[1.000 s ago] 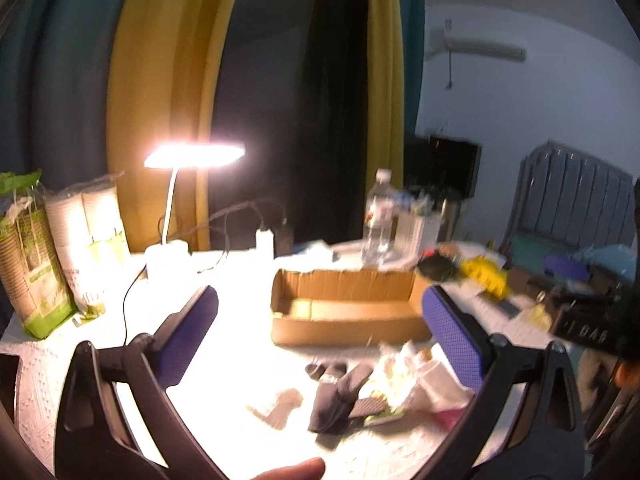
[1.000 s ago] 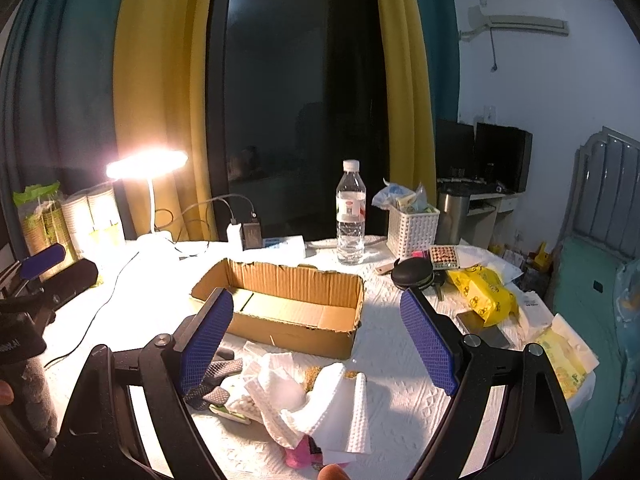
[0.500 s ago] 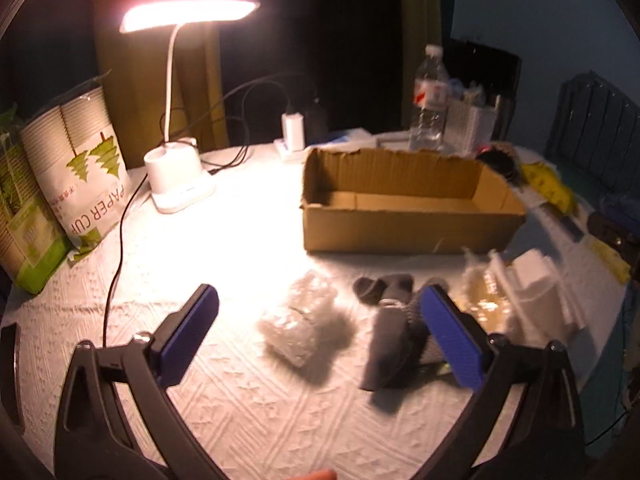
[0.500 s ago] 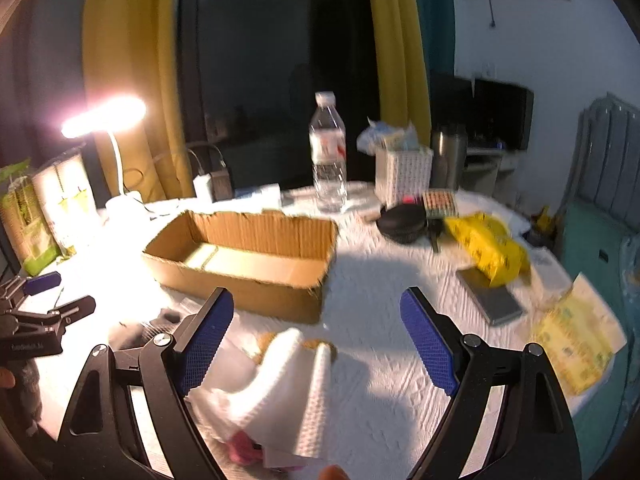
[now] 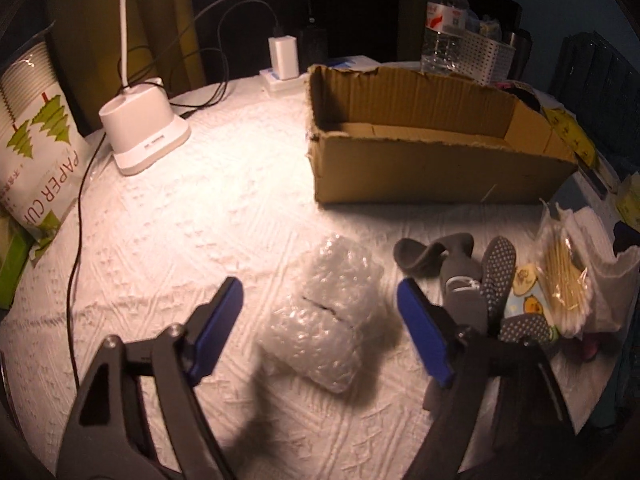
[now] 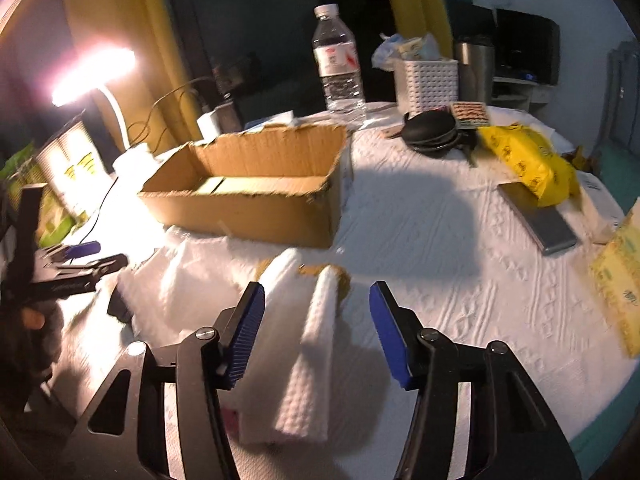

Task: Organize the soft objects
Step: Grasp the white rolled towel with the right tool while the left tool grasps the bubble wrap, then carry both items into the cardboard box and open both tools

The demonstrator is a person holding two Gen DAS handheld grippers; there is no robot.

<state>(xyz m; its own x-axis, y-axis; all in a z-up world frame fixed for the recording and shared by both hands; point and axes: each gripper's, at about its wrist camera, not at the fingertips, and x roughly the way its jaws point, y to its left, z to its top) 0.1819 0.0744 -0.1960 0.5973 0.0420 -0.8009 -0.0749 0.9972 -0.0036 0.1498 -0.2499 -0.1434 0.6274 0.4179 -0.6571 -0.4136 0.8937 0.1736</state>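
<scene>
- Bubble wrap (image 5: 326, 316) is lying on the white tablecloth (image 5: 192, 216) at the lower centre of the left view, framed between the blue pads of the left gripper (image 5: 320, 328), which are not touching it
- Both grippers have been dropping toward the table since a second ago, and the jaws of each have just been closing from fully spread to partly spread
- White folded cloth (image 6: 308, 344) is sitting between the pads of the right gripper (image 6: 318, 334) at the lower centre of the right view, with gaps showing on both sides, so nothing is being pinched yet
- Cardboard box (image 5: 432, 144) is waiting empty in the upper right of the left view, and grey socks (image 5: 460, 276) are lying at the right
- Judging from this, two pickups are starting, with the box as the likely target
</scene>
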